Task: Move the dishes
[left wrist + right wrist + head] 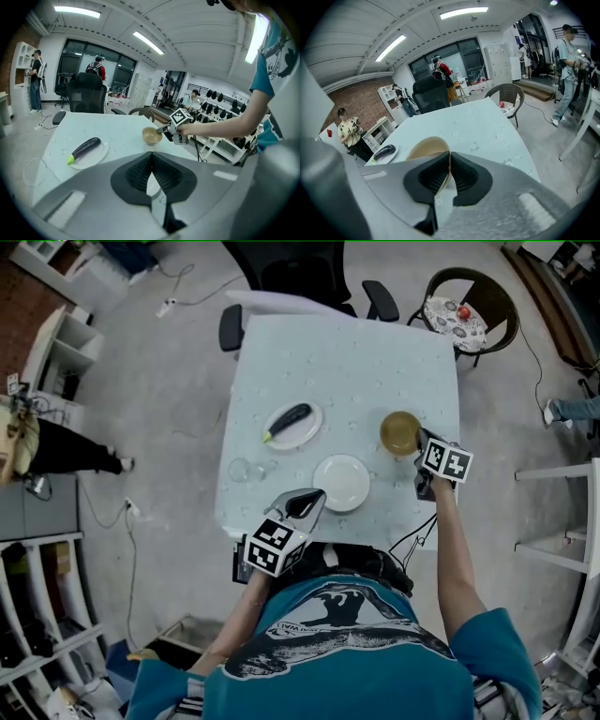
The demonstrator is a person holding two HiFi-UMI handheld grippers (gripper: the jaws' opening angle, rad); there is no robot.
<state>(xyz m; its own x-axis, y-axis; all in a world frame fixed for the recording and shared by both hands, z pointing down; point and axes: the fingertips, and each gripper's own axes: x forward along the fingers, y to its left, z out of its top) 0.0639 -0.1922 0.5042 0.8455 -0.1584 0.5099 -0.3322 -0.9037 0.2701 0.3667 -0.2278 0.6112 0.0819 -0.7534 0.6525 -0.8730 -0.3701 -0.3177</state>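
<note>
Bright, even light falls from ceiling strip lights (77, 11), leaving only soft, faint shadows and no harsh glare on the pale table (375, 371). Both gripper views are fisheye: lines bow, and the corners go black. The left tongs (151, 157) and right tongs (450, 154) look soft close up.

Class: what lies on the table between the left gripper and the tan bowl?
An empty white plate, seen in the head view, lies between the left gripper and the tan bowl.

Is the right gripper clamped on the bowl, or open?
Shut on it. The right gripper pinches the bowl rim between its pads in its own view.
</note>
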